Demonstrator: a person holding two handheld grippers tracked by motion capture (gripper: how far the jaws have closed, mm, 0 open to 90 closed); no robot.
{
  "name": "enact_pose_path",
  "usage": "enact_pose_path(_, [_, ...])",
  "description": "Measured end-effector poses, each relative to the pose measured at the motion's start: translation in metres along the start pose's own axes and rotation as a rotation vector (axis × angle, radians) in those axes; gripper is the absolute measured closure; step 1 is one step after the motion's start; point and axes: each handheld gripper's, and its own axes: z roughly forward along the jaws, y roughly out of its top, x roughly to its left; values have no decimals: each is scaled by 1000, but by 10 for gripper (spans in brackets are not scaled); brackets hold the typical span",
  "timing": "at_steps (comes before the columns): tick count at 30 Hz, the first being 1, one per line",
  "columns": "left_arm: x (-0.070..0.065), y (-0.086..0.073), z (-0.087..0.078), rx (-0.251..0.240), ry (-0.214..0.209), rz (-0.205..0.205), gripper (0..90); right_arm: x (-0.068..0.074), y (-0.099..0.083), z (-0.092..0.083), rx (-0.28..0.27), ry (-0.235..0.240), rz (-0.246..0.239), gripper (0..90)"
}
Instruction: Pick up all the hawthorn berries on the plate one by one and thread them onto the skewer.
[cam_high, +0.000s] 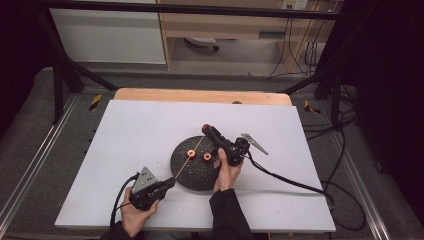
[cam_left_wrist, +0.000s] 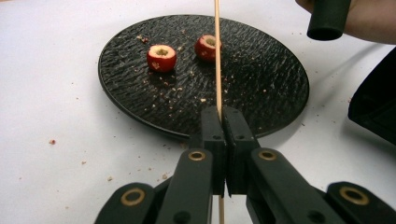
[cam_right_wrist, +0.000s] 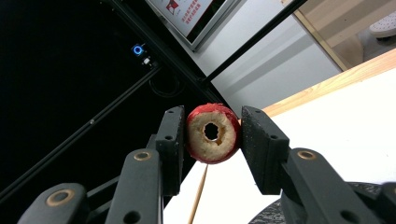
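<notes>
A black round plate (cam_high: 197, 175) (cam_left_wrist: 261, 74) lies mid-table with two red cored fruit pieces (cam_high: 189, 153) (cam_high: 207, 156) (cam_left_wrist: 161, 57) (cam_left_wrist: 207, 48) on it. My left gripper (cam_high: 169, 184) (cam_left_wrist: 223, 116), at the plate's near left edge, is shut on a thin wooden skewer (cam_high: 187, 159) (cam_left_wrist: 217, 56) that slants up across the plate. My right gripper (cam_high: 206, 130) (cam_right_wrist: 212, 116) is above the plate's far edge, shut on a third red fruit piece (cam_high: 205, 128) (cam_right_wrist: 213, 133) whose cored hole faces the camera. The skewer (cam_right_wrist: 198, 196) rises to just under that piece; its tip is hidden.
The plate rests on a white board (cam_high: 125, 135) with a wooden table edge (cam_high: 200, 95) behind. Crumbs (cam_left_wrist: 52, 141) dot the board near the plate. A black cable (cam_high: 290, 182) trails right from the right gripper; more cables lie on the floor at right.
</notes>
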Motion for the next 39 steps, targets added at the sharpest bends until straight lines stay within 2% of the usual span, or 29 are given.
enact_pose_path(6, [-2,1,1,-7,8,-4,887,0,-3,0,-2,5,10,615])
enact_pose_path(14, [-9,3,6,-24,26,-38,887,-1,-8,-1,-7,14,29,615])
enact_pose_path(22, [-11,10,13,-19,31,-61,888,-1,-12,-2,1,14,23,615])
enact_pose_path(39, [-11,27,20,-41,23,-40,888,5,-18,-10,15,35,24,617])
